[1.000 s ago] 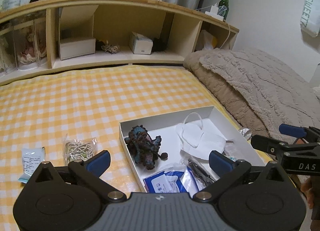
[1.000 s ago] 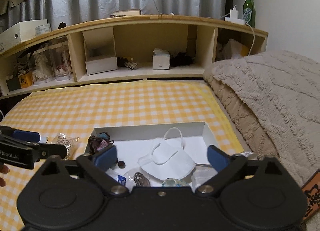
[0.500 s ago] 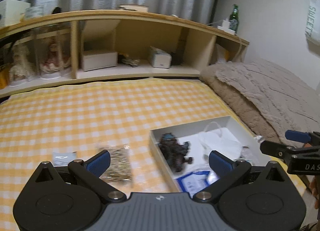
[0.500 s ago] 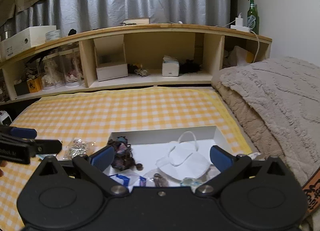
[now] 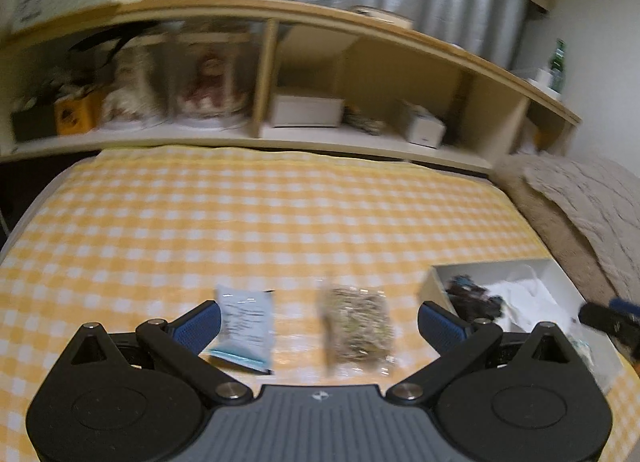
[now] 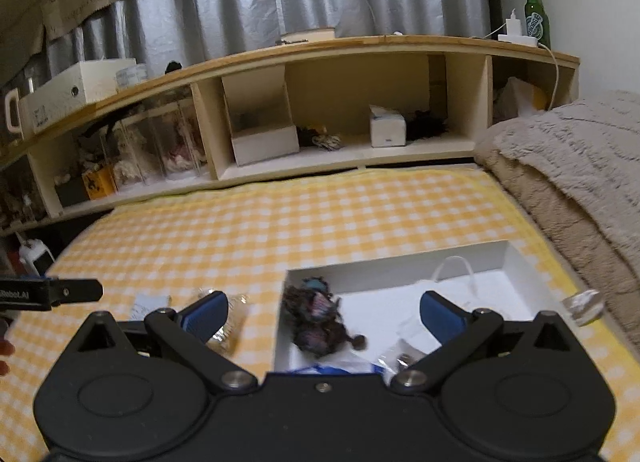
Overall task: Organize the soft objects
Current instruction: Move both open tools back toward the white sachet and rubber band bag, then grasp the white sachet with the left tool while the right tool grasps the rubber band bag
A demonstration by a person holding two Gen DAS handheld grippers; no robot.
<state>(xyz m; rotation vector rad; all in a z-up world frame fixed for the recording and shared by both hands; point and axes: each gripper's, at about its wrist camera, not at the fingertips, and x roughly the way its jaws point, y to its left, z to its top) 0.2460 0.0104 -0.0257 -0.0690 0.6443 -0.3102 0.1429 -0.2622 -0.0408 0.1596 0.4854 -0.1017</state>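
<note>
Two packets (image 5: 244,332) (image 5: 358,328) lying loose on bed (image 5: 260,221), left of box (image 6: 404,266) holding toy (image 6: 314,320) and mask (image 6: 452,286). Both tools (image 5: 318,324) (image 6: 322,314) released, empty. Approach step; next, descend onto a packet.

Yellow checked bed (image 5: 280,221) with white box (image 6: 400,262), two packets, blanket (image 6: 580,165).
</note>
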